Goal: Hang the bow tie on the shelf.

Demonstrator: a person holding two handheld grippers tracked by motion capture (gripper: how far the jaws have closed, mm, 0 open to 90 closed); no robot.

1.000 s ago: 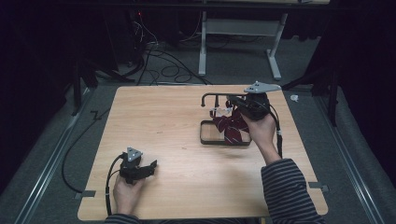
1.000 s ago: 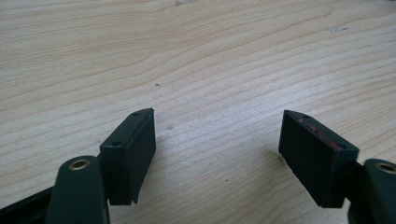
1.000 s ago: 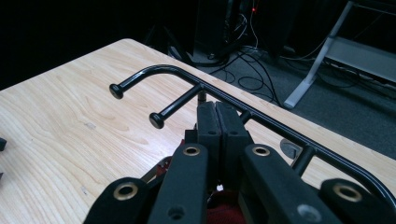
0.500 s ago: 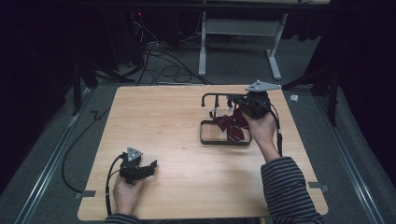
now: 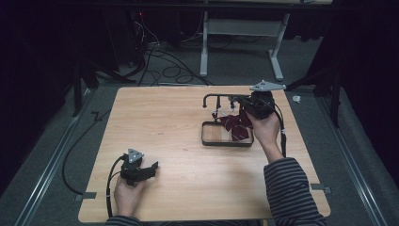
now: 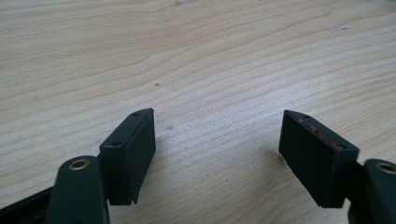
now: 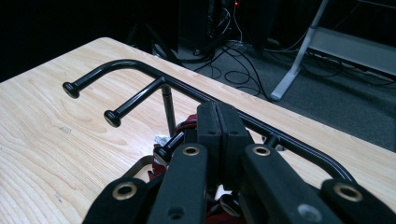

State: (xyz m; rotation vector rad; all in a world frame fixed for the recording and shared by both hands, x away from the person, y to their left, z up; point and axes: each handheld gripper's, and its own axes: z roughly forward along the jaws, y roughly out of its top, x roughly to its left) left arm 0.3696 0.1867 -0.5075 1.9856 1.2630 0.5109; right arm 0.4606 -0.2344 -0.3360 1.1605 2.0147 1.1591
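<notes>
While right gripper (image 7: 218,122) jaws sit pressed together, seemingly pinching dark red cloth (image 5: 237,126) at frame's centre-right, we fear snagging black rack (image 7: 154,80); left gripper (image 6: 217,154) jaws apart, empty.

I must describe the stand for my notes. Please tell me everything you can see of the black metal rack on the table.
The black metal rack stands upright on the right half of the wooden table. It looks like thin painted tube: a rectangular base frame, a post and a top bar with short arms ending in round knobs. Dark red cloth hangs in it over the base. The right gripper, jaws shut, is at the cloth under the bar.
</notes>
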